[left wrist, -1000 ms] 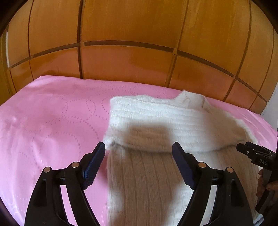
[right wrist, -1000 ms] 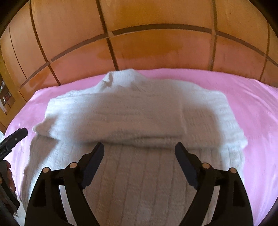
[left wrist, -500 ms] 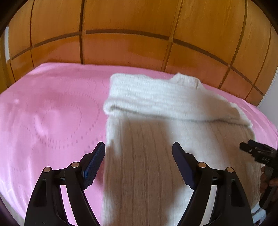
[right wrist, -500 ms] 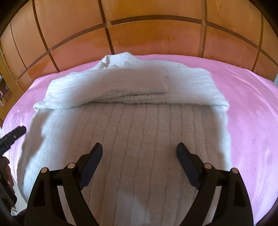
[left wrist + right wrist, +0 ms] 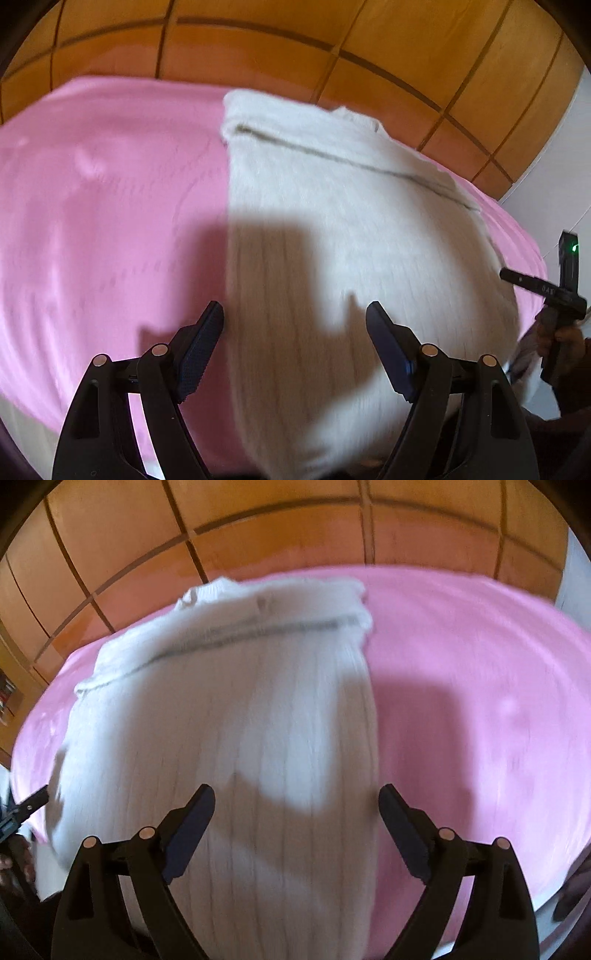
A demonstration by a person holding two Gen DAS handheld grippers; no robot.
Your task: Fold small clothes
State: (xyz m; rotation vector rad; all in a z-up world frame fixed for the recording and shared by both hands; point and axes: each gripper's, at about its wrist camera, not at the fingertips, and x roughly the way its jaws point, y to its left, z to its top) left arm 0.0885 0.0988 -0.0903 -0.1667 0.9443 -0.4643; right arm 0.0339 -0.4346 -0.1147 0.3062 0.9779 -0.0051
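Note:
A white ribbed knit sweater (image 5: 332, 236) lies flat on the pink bedspread (image 5: 103, 206), its sleeves folded across the far end near the collar. It also shows in the right wrist view (image 5: 258, 716). My left gripper (image 5: 294, 325) is open and empty above the sweater's near left edge. My right gripper (image 5: 297, 808) is open and empty above the sweater's near right part. The right gripper also shows at the right edge of the left wrist view (image 5: 546, 291). Both views are motion-blurred.
An orange wooden panelled headboard (image 5: 258, 48) rises behind the bed. Pink bedspread (image 5: 480, 701) lies on both sides of the sweater. The bed's near edge shows at the bottom of both views. A white wall (image 5: 561, 166) stands at the right.
Both grippers have pulled back toward the near edge of the bed and risen. They stay open. The sweater has not changed shape.

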